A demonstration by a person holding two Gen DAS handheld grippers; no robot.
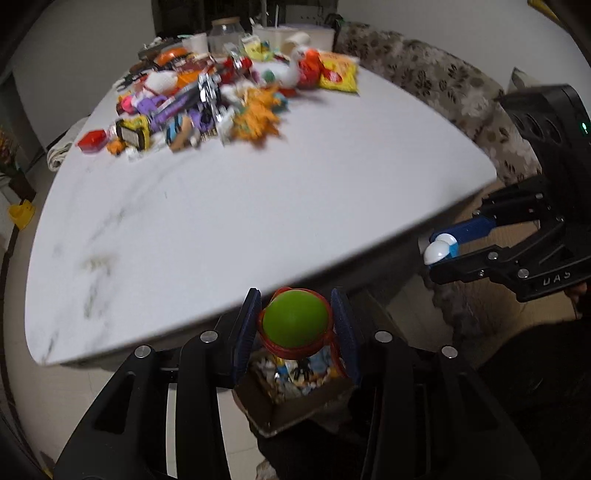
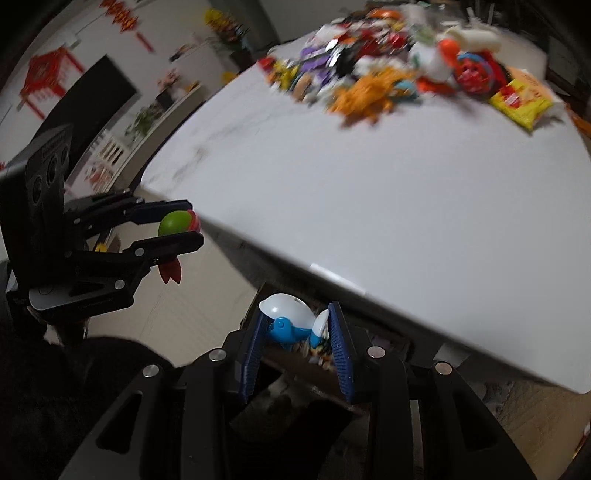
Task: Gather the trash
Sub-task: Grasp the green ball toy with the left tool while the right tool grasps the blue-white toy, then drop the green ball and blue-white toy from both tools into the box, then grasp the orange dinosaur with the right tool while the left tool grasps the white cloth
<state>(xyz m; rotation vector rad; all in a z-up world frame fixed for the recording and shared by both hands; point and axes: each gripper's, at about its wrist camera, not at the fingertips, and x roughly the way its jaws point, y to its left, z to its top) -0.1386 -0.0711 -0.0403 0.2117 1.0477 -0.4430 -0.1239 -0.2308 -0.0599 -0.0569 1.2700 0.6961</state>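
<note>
My left gripper (image 1: 295,325) is shut on a green ball toy with a red band (image 1: 295,319), held off the near edge of the white table (image 1: 229,229) above an open cardboard box (image 1: 295,384) of collected trash. It also shows in the right wrist view (image 2: 181,230). My right gripper (image 2: 295,328) is shut on a blue and white figure (image 2: 288,321), also past the table edge; it shows in the left wrist view (image 1: 443,251). A pile of colourful wrappers and toys (image 1: 207,99) lies at the table's far end.
A yellow snack bag (image 1: 338,75) lies at the right of the pile. A jar (image 1: 225,33) and white containers stand behind it. A patterned sofa (image 1: 461,92) runs along the table's right side. A yellow object (image 1: 22,214) sits on the floor at left.
</note>
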